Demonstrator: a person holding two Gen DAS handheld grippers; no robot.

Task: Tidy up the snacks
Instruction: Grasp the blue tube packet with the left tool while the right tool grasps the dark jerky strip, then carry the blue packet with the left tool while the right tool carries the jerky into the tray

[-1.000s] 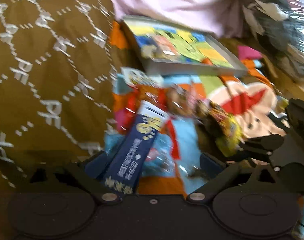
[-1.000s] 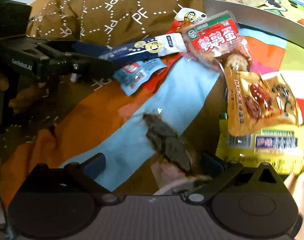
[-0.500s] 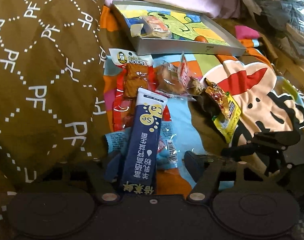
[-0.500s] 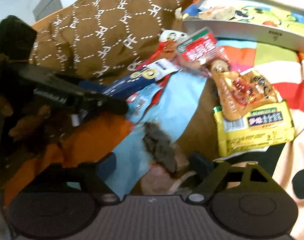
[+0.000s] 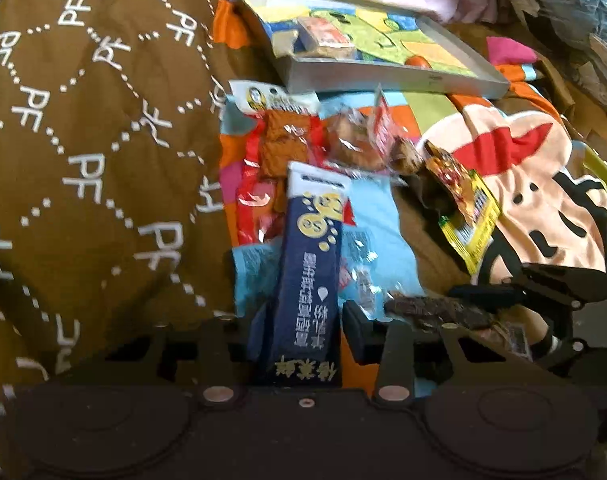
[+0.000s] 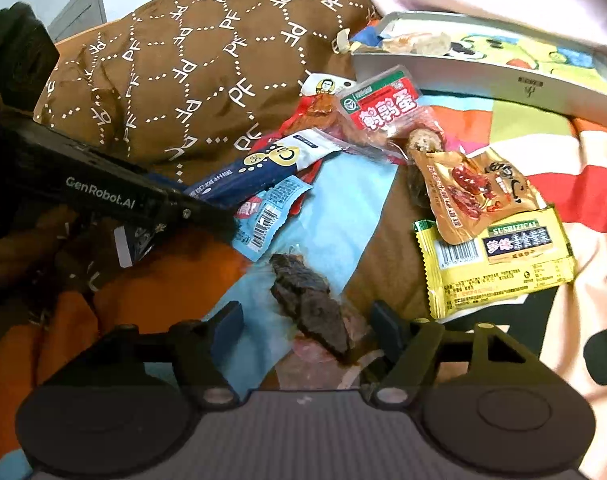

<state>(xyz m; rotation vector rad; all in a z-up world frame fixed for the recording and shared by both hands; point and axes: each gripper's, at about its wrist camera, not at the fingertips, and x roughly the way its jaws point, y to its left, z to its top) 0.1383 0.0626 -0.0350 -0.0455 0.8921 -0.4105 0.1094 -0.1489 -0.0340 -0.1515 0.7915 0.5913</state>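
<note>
**Both grippers close in on snacks scattered across the bed**

We now have a snack lined up in each hand. A second ago our left gripper (image 5: 303, 322) stood wide around the navy stick packet (image 5: 309, 268); its jaws are now closing and have come in to the packet's two edges, so we judge the grip all but made, though we cannot tell for certain that the pads already press. Our right gripper (image 6: 307, 320), also wide open a second ago, is closing too, with the dark jerky pack (image 6: 309, 300) lying between its fingers; gaps show on both sides, so nothing is held there yet.

Nothing has left the colourful bedspread (image 6: 503, 128). The navy packet lies across a light blue packet (image 6: 269, 216) and a red wrapper (image 5: 255, 208), and the red egg pack (image 6: 383, 108), tan meat pouch (image 6: 471, 192) and yellow packet (image 6: 495, 264) sit just beyond. The grey tray (image 5: 399, 78), further back, already holds one wrapped snack (image 5: 327, 38).

We read this as the pick-up stage of two more items, probably bound for that tray. The stick packet overlaps its neighbours, so a lift may drag them along.
</note>
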